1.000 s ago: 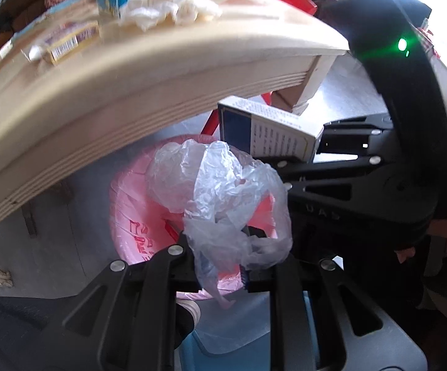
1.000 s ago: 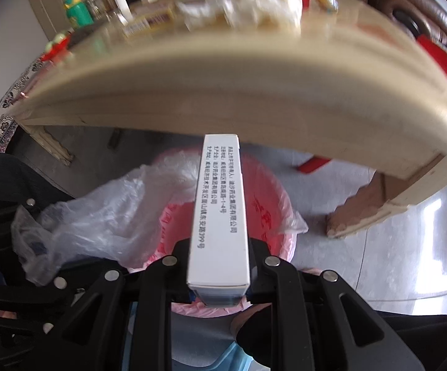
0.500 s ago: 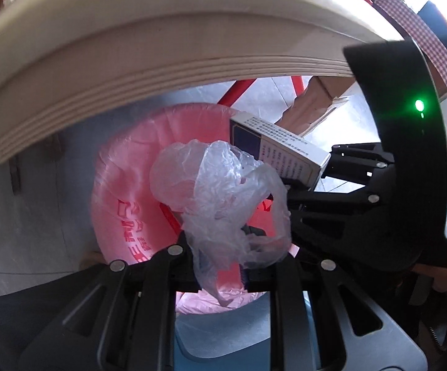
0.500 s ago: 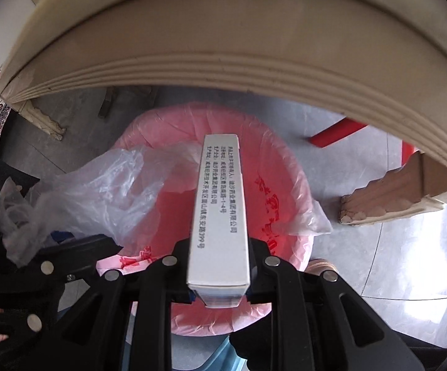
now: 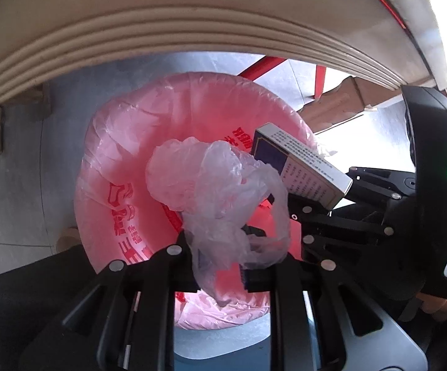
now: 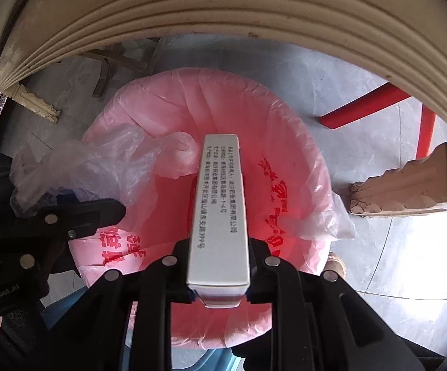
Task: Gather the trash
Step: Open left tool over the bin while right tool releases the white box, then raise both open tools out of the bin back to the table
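Observation:
A bin lined with a pink bag (image 5: pixel 124 167) (image 6: pixel 167 108) stands on the floor below both grippers. My left gripper (image 5: pixel 220 266) is shut on a crumpled clear plastic bag (image 5: pixel 211 182), which hangs over the bin's mouth. My right gripper (image 6: pixel 218 256) is shut on a white carton with blue print (image 6: pixel 220 204), held lengthwise over the bin. In the left wrist view the carton (image 5: pixel 300 170) and the right gripper (image 5: pixel 297 210) come in from the right, close beside the plastic bag. In the right wrist view the clear plastic bag (image 6: pixel 84 164) and the left gripper (image 6: pixel 112 208) show at the left.
The curved moulded edge of a pale table (image 5: pixel 192 27) (image 6: pixel 254 15) arches over the bin. A carved table leg (image 6: pixel 408 185) and red chair legs (image 6: pixel 371 108) stand on the grey floor to the right. A shoe tip (image 6: pixel 334 262) shows by the bin.
Both grippers have sunk below the table edge toward the bin, each still holding its item. The tabletop clutter has left view and the bin now fills the middle of both views.

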Motion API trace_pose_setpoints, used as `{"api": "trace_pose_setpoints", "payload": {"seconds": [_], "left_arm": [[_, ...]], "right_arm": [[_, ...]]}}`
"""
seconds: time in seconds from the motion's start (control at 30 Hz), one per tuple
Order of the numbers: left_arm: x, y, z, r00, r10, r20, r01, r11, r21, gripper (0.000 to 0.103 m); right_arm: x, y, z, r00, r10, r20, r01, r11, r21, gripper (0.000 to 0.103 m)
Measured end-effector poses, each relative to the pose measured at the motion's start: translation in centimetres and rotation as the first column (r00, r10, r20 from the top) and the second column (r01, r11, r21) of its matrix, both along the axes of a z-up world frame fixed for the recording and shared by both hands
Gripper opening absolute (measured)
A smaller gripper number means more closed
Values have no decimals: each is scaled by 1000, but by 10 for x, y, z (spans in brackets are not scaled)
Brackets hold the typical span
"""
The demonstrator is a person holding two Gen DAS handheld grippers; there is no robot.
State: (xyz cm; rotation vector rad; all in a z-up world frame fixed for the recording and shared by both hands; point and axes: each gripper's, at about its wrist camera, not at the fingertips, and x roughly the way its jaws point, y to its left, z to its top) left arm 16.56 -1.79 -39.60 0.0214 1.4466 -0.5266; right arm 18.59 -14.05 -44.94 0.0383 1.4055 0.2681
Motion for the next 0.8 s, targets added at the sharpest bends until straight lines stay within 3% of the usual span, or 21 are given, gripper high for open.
{"api": "trace_pose_setpoints", "payload": {"seconds": [0.27,0.43,0.5,0.7,0.8], "left_arm": [[13,7,-18,999,35,-39,-34,999,26,18],[13,5,-15,999,35,-18,-34,999,32,28],[12,4,-14,1000,25,-14,-24,999,40,31],[14,8,-12,999,48,-16,-47,998,49,41],[14,8,-10,999,50,3,-50,997,61,43]], "right_arm": [[3,4,-4,1000,21,-11,-21,1000,-3,21],[2,5,0,1000,25,6,-25,1000,-3,23],[1,5,2,1000,26,14,-26,1000,-3,34],[2,6,6,999,25,34,-24,1000,-7,52],[2,4,8,999,16,36,-15,1000,-10,52]]}}
